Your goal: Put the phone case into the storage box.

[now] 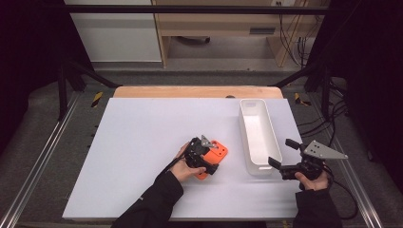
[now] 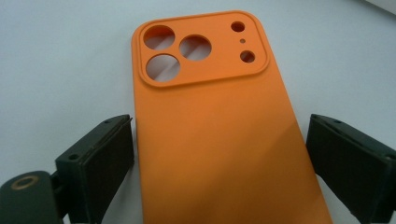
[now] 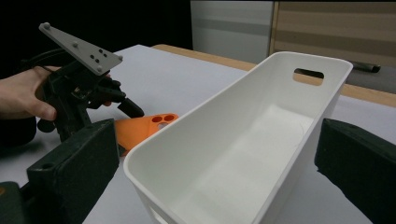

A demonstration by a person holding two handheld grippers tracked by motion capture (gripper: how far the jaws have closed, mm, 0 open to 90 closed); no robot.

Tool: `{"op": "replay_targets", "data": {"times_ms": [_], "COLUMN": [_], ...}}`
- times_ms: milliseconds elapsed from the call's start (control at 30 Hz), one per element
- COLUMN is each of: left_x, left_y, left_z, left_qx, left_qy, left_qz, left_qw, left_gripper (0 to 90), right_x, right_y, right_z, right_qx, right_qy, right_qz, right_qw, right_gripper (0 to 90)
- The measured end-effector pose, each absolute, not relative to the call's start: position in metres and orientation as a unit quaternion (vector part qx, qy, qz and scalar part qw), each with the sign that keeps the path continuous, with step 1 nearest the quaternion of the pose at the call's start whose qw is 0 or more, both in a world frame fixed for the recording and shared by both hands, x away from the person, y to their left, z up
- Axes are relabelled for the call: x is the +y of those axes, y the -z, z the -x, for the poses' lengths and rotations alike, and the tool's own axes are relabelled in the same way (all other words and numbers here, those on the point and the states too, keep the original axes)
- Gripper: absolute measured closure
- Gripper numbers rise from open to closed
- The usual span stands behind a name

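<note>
An orange phone case (image 2: 210,126) lies back-up on the white table, its camera cut-outs at the far end. My left gripper (image 2: 224,163) is open and straddles the case's lower half, one black jaw on each long side with a small gap to each. From above, the left gripper (image 1: 208,159) sits over the case (image 1: 219,151) near the table's middle. My right gripper (image 3: 217,172) is open, its jaws standing to either side of the near end of an empty white bin (image 3: 261,140). In the high view the right gripper (image 1: 281,153) is at the bin's (image 1: 259,135) front right corner.
The white table board (image 1: 142,142) has open room to the left and behind the case. A wooden strip (image 1: 197,91) runs along the far edge. Dark metal frame rails (image 1: 43,156) flank the table. A person's hand (image 3: 21,100) holds the left gripper.
</note>
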State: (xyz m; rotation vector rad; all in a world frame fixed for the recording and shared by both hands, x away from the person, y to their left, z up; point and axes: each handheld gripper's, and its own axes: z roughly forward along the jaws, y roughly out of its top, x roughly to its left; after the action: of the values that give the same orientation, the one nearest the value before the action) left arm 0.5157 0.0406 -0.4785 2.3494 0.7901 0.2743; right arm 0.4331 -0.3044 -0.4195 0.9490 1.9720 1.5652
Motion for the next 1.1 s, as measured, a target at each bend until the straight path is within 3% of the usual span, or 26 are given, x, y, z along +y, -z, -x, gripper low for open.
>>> {"op": "replay_targets", "data": {"times_ms": [1100], "left_x": [0.0364], "left_y": [0.4755], "left_z": [-0.5138], "left_qx": [0.3], "left_qy": [-0.112], "left_qz": [-0.9], "left_qw": [0.297], "left_gripper": [12.2], "right_x": [-0.3041], "right_y": [0.4194], "right_z": [-0.4333], "right_qx": [0.714], "right_qy": [-0.568], "right_qz": [-0.343], "right_qw": [0.223], "right_gripper": [0.4]}}
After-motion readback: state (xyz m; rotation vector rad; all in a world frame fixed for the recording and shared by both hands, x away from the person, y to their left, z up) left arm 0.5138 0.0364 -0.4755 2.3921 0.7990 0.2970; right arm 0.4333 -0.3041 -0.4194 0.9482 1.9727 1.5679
